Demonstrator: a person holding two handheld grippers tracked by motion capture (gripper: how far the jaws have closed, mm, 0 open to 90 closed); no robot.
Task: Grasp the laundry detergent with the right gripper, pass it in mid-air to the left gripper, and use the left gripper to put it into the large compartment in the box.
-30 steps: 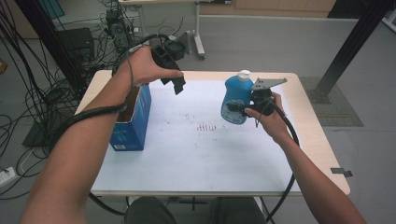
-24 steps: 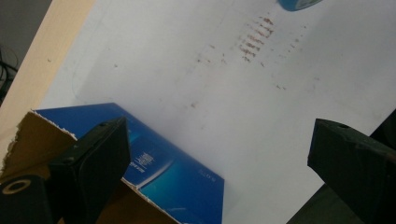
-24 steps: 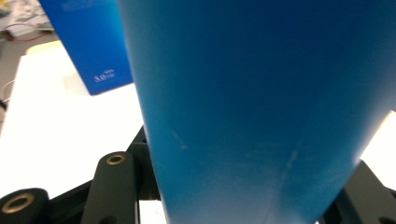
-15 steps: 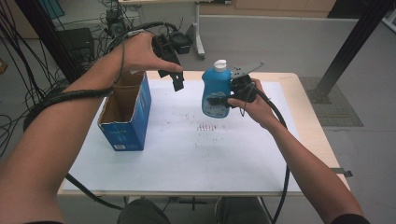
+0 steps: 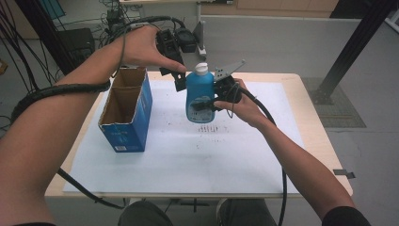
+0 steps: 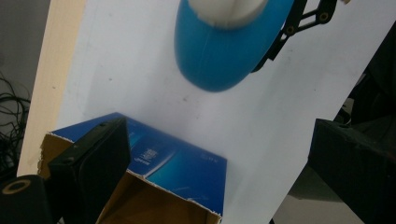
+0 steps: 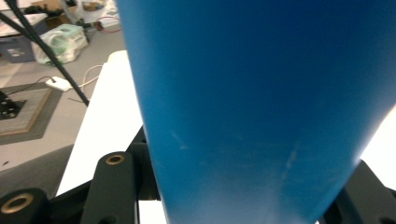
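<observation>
Blue bottle [image 5: 199, 96] held aloft, open cardboard box [image 5: 126, 113] nearby, white mat [image 5: 197, 160] beneath

it looked like a lab or test room: a plain table [image 5: 306, 141] under a white sheet [image 5: 188, 160] stood on grey floor [image 5: 282, 42], cables [image 5: 28, 56] lay in bundles beside black frame posts [image 5: 357, 42], and a desk leg [image 5: 201, 33] stood behind.

An open blue cardboard box [image 5: 126, 113] is stood on the white sheet [image 5: 188, 160] covering the wooden table [image 5: 315, 136]; black cables [image 5: 28, 42] are strewn on the floor.
</observation>
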